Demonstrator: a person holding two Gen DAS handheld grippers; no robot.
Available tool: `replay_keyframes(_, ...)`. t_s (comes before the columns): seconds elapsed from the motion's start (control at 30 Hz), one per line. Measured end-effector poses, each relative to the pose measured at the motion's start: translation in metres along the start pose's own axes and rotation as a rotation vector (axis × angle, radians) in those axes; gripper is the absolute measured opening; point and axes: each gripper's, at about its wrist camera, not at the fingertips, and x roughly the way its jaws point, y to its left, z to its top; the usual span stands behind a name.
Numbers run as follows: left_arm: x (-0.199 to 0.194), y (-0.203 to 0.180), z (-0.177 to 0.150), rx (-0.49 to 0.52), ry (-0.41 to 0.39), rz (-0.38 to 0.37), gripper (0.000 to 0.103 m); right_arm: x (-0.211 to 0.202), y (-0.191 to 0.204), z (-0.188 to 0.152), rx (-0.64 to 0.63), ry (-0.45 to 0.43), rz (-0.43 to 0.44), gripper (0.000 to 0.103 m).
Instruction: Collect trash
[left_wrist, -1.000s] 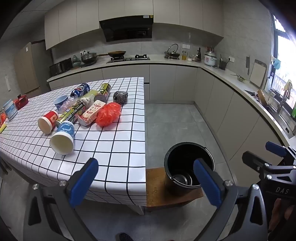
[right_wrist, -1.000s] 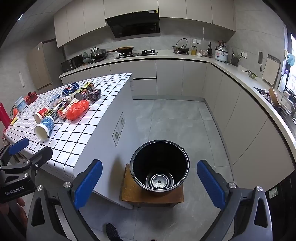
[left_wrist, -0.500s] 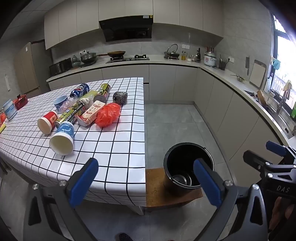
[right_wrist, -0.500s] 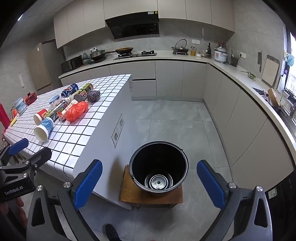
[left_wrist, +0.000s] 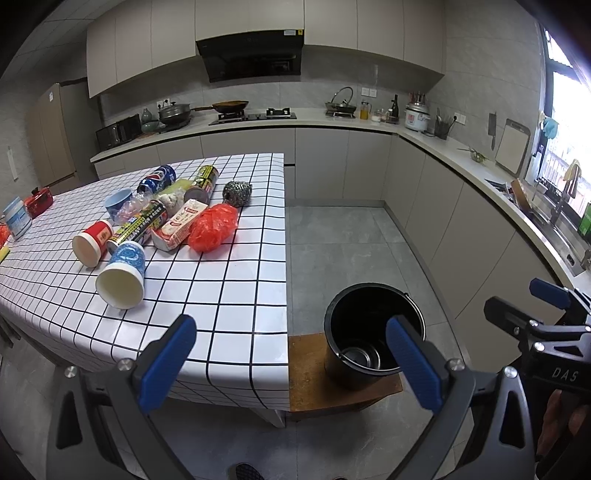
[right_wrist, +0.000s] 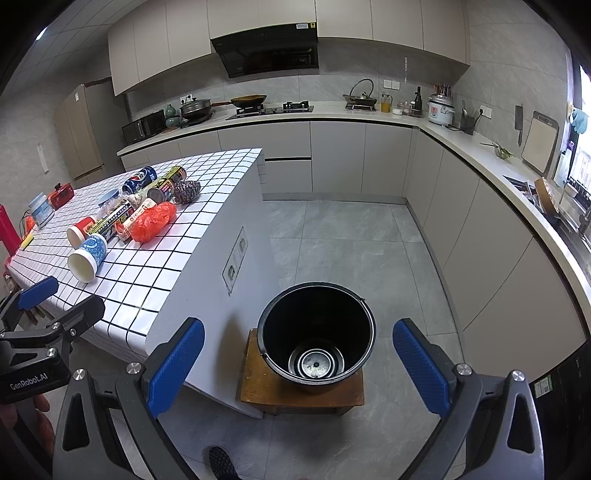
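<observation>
Trash lies in a heap on the white tiled island (left_wrist: 207, 295): a blue-patterned paper cup (left_wrist: 122, 275) on its side, a red cup (left_wrist: 92, 243), a red plastic bag (left_wrist: 213, 232), a carton (left_wrist: 180, 223), cans (left_wrist: 158, 178) and a steel scourer (left_wrist: 237, 192). A black bucket (right_wrist: 317, 336) stands on a low wooden stool (right_wrist: 303, 389) beside the island, with a metal tin at its bottom. My left gripper (left_wrist: 291, 363) is open, held above the island's near corner. My right gripper (right_wrist: 297, 367) is open over the bucket, holding nothing.
A kitchen counter (left_wrist: 461, 158) with hob, pans, rice cooker and sink runs along the back and right walls. Grey floor tiles (right_wrist: 343, 243) lie between island and cabinets. A person's shoe (right_wrist: 221, 461) shows at the bottom edge. Small boxes sit at the island's far left.
Both grippers have barely shifted; the view has drifted only slightly. Nothing was taken hold of or let go.
</observation>
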Motion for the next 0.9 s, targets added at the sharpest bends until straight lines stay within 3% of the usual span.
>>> replay_keyframes(0.9,0.0001,0.0043,-0.0010,-0.009,0.005,-0.015,0.103,-0.0021,0.0045,0.0012,-0.007,-0.002,-0.005,0.103)
